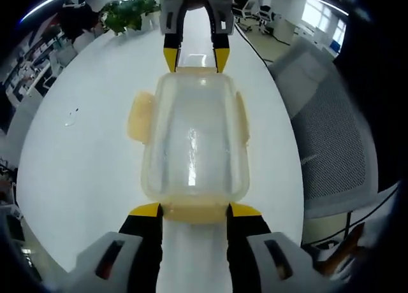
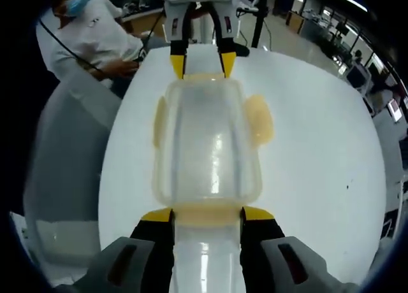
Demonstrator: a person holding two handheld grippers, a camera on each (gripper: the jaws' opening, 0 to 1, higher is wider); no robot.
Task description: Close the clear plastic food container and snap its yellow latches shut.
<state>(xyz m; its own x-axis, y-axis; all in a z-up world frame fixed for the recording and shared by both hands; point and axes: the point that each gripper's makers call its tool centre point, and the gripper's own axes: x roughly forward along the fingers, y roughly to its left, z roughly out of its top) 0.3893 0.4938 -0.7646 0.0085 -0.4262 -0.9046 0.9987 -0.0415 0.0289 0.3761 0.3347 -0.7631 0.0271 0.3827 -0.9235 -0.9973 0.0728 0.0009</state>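
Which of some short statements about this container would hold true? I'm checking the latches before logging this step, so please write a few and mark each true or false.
1. The clear container sits on a white table. True.
2. The two tools face each other from opposite ends of the container: left tool, right tool. True.
3. The lid lies beside the container on the table. False: it is on top of the container.
4. One yellow side latch sticks outward. True.
5. The container is full of food. False: it looks empty.
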